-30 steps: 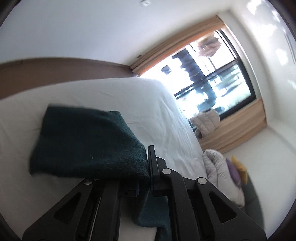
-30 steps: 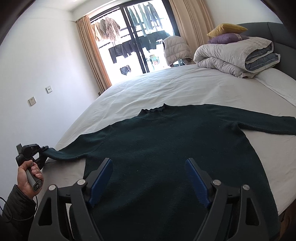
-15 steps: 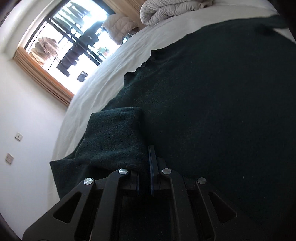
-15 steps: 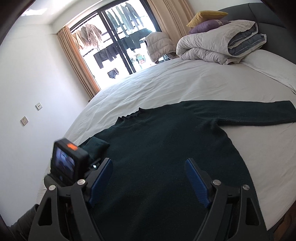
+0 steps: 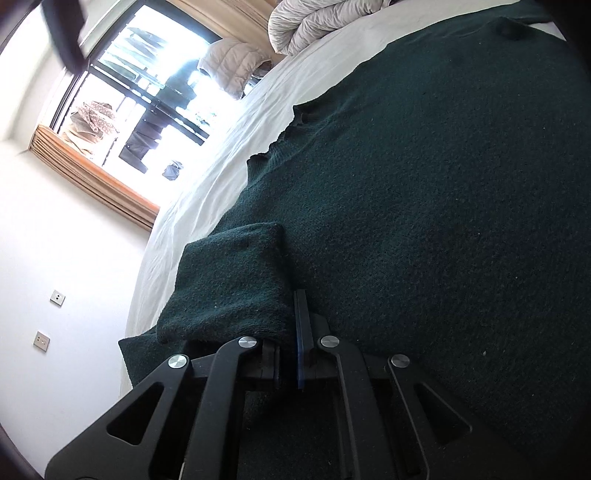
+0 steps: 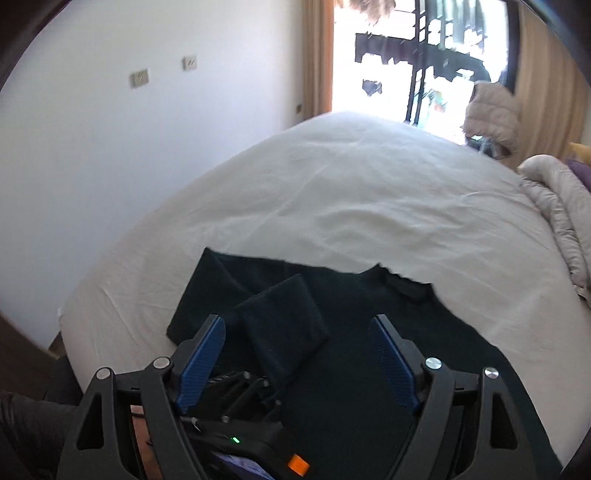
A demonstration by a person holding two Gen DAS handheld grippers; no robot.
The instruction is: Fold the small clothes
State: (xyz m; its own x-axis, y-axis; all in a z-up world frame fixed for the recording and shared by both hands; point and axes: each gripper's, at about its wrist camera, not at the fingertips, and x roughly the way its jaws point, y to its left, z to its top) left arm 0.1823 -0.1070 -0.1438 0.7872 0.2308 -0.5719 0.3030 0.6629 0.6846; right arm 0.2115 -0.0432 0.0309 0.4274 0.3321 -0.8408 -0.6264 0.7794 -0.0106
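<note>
White bed sheet (image 6: pixel 332 206) under dark green sweater (image 5: pixel 424 221), window (image 6: pixel 424 55) beyond.

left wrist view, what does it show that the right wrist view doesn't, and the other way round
Only the left wrist view: the left gripper up close, jaws shut on the sleeve, and most of the sweater's body spread out.

Only the right wrist view: the right gripper, jaws open and empty, above the sweater, and the bare near corner of the bed.

Both: the folded-in sleeve, the collar, the window, the duvet.
</note>
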